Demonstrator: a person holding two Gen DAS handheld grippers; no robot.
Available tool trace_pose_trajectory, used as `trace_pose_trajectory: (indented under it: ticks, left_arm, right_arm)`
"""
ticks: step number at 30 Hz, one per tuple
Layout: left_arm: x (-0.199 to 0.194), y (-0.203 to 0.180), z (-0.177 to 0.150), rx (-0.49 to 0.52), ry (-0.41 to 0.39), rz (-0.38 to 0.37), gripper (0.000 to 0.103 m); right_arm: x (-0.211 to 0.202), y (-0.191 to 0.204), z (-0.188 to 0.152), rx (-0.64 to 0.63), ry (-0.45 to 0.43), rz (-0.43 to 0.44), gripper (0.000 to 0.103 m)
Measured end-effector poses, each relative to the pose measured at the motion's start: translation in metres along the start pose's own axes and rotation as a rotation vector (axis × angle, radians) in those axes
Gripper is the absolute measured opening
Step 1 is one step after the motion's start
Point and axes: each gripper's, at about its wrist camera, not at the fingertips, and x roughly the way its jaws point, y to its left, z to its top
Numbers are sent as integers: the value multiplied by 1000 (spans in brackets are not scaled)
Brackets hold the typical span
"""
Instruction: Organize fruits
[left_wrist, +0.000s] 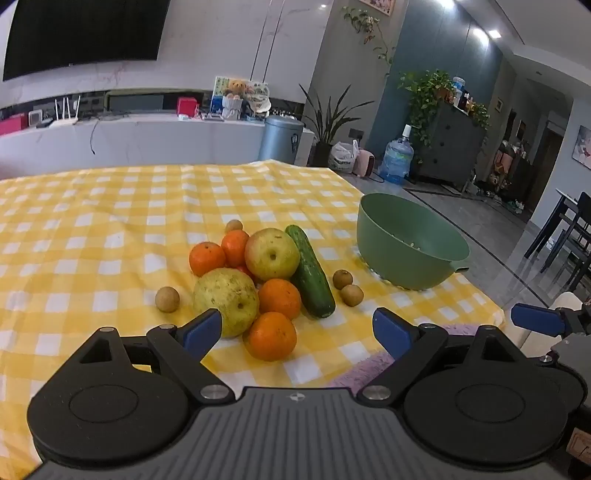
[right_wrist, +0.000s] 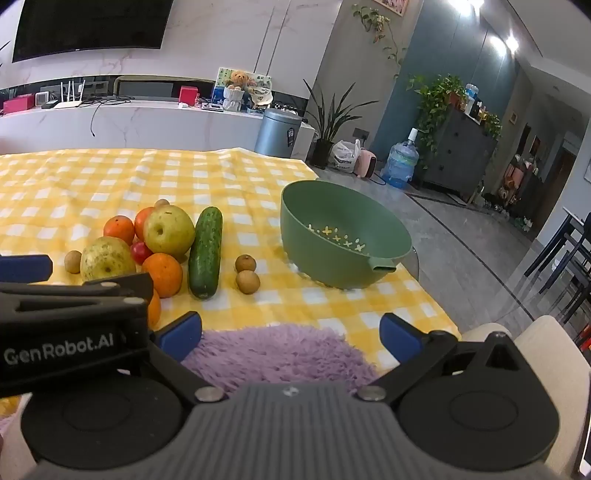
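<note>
A heap of fruit lies on the yellow checked tablecloth (left_wrist: 92, 229): two yellow-green pears (left_wrist: 226, 301) (left_wrist: 272, 253), several oranges (left_wrist: 271, 335), a cucumber (left_wrist: 309, 271), a small red tomato (right_wrist: 140, 252) and several brown longans (left_wrist: 167, 299). A green colander bowl (left_wrist: 410, 240) (right_wrist: 343, 236) stands to the right of the heap, with nothing in it. My left gripper (left_wrist: 297, 330) is open just short of the nearest orange and pear. My right gripper (right_wrist: 291, 334) is open over a purple fluffy mat (right_wrist: 280, 350), well short of the cucumber (right_wrist: 205, 252) and the bowl.
The table's right edge drops off just beyond the bowl onto a grey floor. The left gripper's body (right_wrist: 70, 314) fills the left side of the right wrist view. A cream chair back (right_wrist: 554, 354) is at the right. A counter, bin and plants stand far behind.
</note>
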Motion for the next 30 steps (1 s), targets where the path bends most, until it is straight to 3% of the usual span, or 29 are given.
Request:
trace_pose_trajectory:
  ticks: [3, 30]
  left_arm:
    - [1, 2, 1, -19, 28, -6, 103]
    - [4, 2, 2, -12, 36, 0, 103]
  right_arm:
    - [1, -1, 0, 2, -4, 0, 99]
    - [2, 1, 0, -1, 10, 7, 99]
